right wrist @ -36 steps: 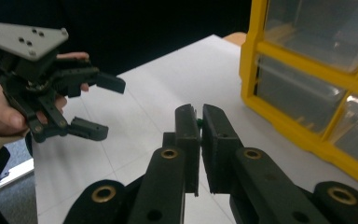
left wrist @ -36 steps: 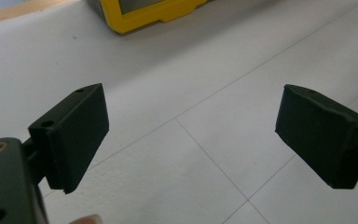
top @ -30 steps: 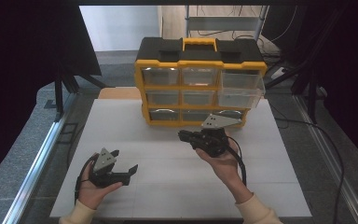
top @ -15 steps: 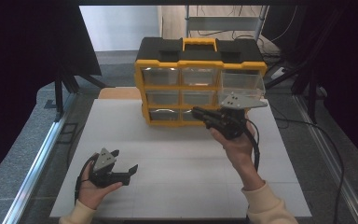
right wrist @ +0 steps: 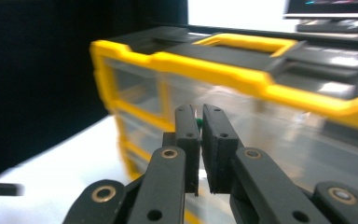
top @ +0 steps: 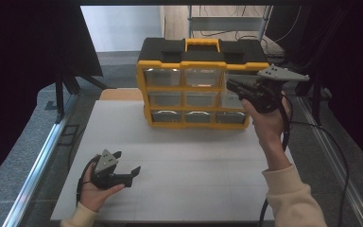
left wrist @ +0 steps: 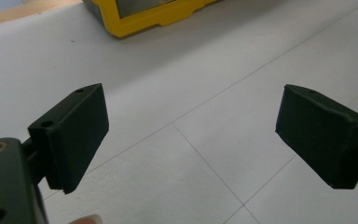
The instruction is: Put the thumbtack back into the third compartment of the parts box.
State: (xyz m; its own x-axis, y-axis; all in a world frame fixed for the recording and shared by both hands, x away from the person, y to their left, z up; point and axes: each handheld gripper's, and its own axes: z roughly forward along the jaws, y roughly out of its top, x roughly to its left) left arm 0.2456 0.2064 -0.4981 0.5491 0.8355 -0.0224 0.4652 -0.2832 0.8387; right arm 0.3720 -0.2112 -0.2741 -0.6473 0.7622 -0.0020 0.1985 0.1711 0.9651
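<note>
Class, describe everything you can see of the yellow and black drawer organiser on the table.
The drawer organiser stands upright at the far side of the white table. It looks plastic: a yellow frame, a black top with a yellow carry handle, and three rows of three clear drawers, all shut as far as shows. The right tongs, nearly closed, are at its upper right drawer; contact is unclear.

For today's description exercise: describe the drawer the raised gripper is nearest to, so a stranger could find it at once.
Start at the yellow and black organizer standing at the far side of the white table. Its front carries three rows of three clear drawers. The one meant is the top right drawer, the one with the right gripper held just in front of it.
</note>
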